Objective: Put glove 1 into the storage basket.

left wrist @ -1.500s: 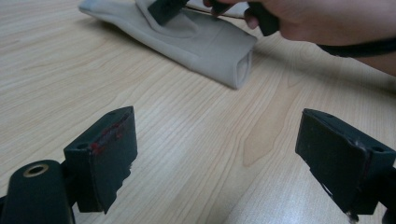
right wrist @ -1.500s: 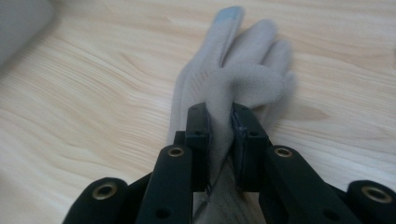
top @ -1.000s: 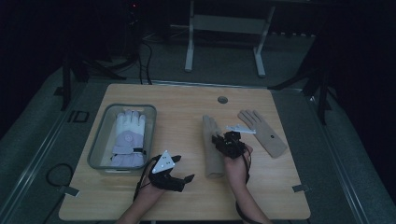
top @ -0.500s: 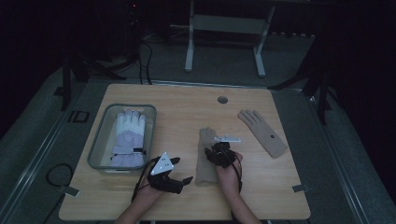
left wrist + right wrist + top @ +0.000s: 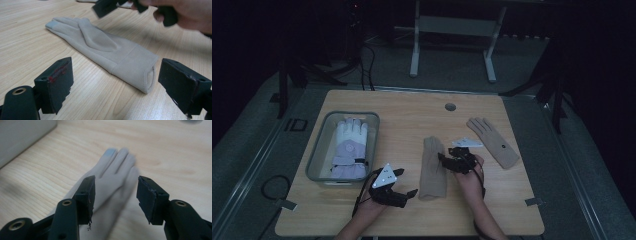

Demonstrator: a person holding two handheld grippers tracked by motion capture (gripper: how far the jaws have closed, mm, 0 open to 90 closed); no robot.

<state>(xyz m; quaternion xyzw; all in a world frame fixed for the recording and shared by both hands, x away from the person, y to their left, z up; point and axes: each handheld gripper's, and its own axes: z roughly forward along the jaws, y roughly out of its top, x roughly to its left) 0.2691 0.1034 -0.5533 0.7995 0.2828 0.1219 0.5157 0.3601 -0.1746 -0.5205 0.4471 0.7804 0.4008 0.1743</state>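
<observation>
A beige glove (image 5: 433,167) lies flat in the middle of the table, fingers pointing away and cuff towards me. My right gripper (image 5: 447,162) hangs over its right side. In the right gripper view the glove's fingers (image 5: 113,167) lie beneath this gripper (image 5: 115,192). Its jaws have just been opening and do not press on the cloth. My left gripper (image 5: 407,182) rests near the cuff, open. In the left gripper view the cuff (image 5: 147,77) lies ahead of the wide jaws of this gripper (image 5: 115,75). A second beige glove (image 5: 492,141) lies flat to the right.
A grey bin (image 5: 318,155) at the left holds a white and lilac glove (image 5: 348,147). A round grommet (image 5: 450,107) sits in the tabletop at the back. The bin's wall (image 5: 22,135) appears in the upper left of the right gripper view.
My right hand came left and towards me, bringing the beige glove with it. Its jaws then opened and let the glove go. The left gripper stayed put.
</observation>
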